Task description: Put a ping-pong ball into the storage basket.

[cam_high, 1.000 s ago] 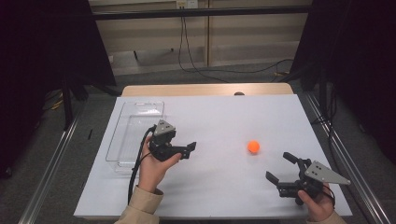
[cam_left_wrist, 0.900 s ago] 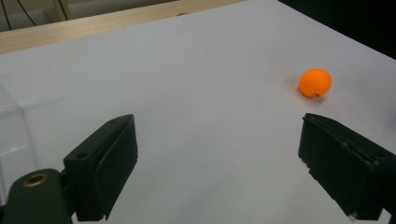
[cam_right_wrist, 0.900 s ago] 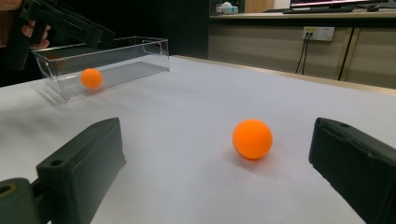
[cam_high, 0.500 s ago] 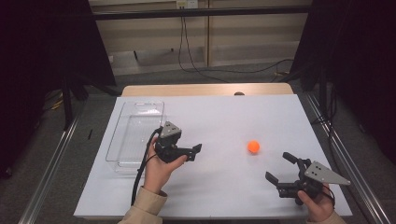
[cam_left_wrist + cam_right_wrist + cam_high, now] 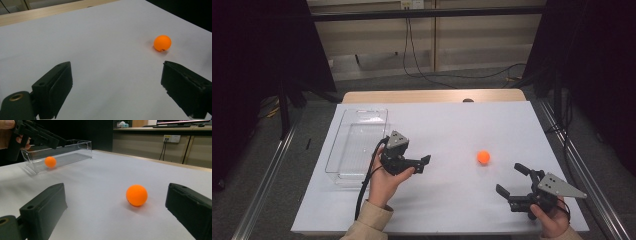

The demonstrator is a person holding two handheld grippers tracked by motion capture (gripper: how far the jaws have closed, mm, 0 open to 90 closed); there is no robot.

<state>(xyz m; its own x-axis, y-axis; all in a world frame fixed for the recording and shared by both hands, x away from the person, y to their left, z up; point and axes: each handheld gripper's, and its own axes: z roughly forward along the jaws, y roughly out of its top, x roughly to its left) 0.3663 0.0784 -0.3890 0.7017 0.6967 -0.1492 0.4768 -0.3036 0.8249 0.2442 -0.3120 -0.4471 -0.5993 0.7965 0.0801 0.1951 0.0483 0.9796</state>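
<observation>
Left claw (image 5: 424, 163): I see it wide open and holding nothing, both jaws off the white surface (image 5: 447, 125); in its own view the jaws stand far apart with bare surface between them.
Right claw (image 5: 512, 181): also spread wide and empty, jaws pointing toward 10 o'clock at the ball.
Orange ball (image 5: 483, 157): it rests alone on the surface, between the two claws, nearer the right one; in the right gripper view (image 5: 136, 195) it sits ahead of the jaws, a little right of centre, touching neither.
Second ball (image 5: 50, 161): it lies inside the clear tray.
Clear tray (image 5: 343, 145): it sits at the surface's 9 o'clock side, just behind the left hand.
Left hand (image 5: 384, 180): raised over the surface, forearm coming in from 6 o'clock, claw aimed toward 3 o'clock at the loose ball.
Right hand (image 5: 552, 217): low at the 5 o'clock corner.
Change: over the last second my left claw has drifted toward 3 o'clock, away from the tray; the right claw and loose ball have stayed put.
</observation>
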